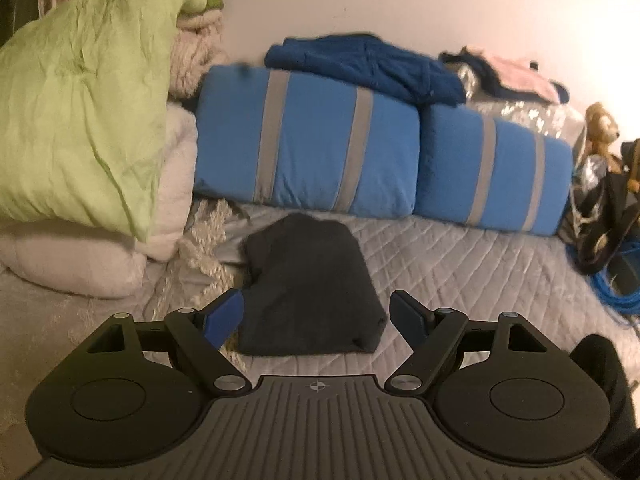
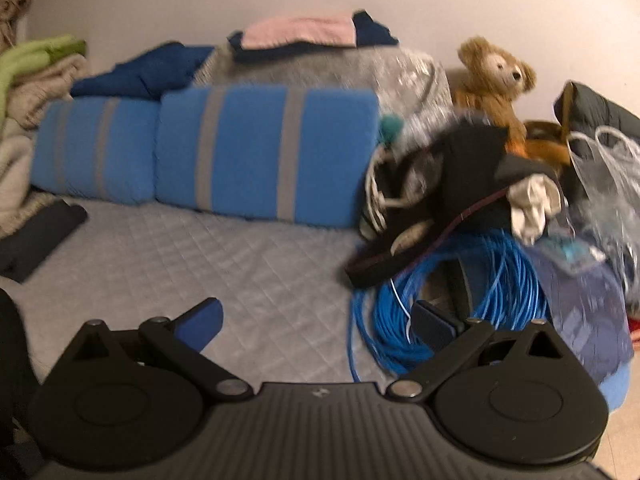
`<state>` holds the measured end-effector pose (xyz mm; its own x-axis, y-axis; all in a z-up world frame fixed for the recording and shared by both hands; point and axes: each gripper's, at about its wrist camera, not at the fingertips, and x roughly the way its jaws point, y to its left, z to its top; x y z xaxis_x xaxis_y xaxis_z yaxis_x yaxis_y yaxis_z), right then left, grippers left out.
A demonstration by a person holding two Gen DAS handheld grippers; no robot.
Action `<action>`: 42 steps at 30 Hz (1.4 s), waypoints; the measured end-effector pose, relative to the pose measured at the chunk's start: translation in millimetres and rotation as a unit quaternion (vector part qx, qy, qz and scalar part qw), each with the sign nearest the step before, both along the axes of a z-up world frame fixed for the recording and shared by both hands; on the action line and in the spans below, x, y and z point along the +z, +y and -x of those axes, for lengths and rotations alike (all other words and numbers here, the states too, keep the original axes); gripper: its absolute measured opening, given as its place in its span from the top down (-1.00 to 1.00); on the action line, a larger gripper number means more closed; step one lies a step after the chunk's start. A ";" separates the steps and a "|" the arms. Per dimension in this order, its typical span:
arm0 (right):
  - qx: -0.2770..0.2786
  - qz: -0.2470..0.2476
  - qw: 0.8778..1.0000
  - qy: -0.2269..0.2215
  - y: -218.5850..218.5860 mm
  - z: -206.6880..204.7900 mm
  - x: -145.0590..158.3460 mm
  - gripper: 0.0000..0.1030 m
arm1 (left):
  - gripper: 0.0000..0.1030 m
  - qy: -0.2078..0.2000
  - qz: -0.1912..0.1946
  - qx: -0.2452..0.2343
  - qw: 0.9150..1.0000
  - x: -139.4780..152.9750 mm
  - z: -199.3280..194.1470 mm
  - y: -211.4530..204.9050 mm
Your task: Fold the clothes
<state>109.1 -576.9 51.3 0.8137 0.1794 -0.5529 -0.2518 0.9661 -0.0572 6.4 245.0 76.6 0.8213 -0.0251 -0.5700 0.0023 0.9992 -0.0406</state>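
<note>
A dark grey garment [image 1: 310, 284] lies folded into a compact block on the quilted grey bed cover [image 1: 460, 272]. My left gripper [image 1: 318, 316] hovers open just in front of it, its blue pads [image 1: 224, 318] spread to either side of the garment's near end, nothing held. In the right wrist view the same dark garment [image 2: 38, 236] shows at the far left edge. My right gripper [image 2: 320, 322] is open and empty over bare quilt, with its right finger in front of a blue cable coil [image 2: 448, 304].
Two blue cushions with grey stripes [image 1: 380, 160] line the wall, with folded navy and pink clothes [image 1: 368, 64] on top. A green pillow [image 1: 80, 96] on cream blankets stands left. A heap of dark clothes [image 2: 452, 184], a teddy bear [image 2: 496, 76] and plastic bags crowd the right.
</note>
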 end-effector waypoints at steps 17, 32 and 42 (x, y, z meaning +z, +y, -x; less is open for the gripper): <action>-0.010 -0.001 1.000 0.028 20.3 -40.9 -73.4 -1.00 | -0.57 0.018 -0.020 0.008 1.000 -65.2 -20.3 -32.4; -0.007 0.000 0.998 0.065 41.1 -61.0 -129.5 -1.00 | -0.57 0.069 -0.020 0.000 0.997 -129.1 -46.7 -52.7; -0.003 0.006 0.996 0.085 55.8 -68.5 -154.0 -1.00 | -0.57 0.087 -0.018 -0.004 0.996 -163.5 -62.0 -66.3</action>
<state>177.6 -521.1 -102.7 0.7086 0.1673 -0.6855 -0.2532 0.9671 -0.0258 68.5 178.7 -87.0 0.7097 -0.0080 -0.7044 0.0061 1.0000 -0.0052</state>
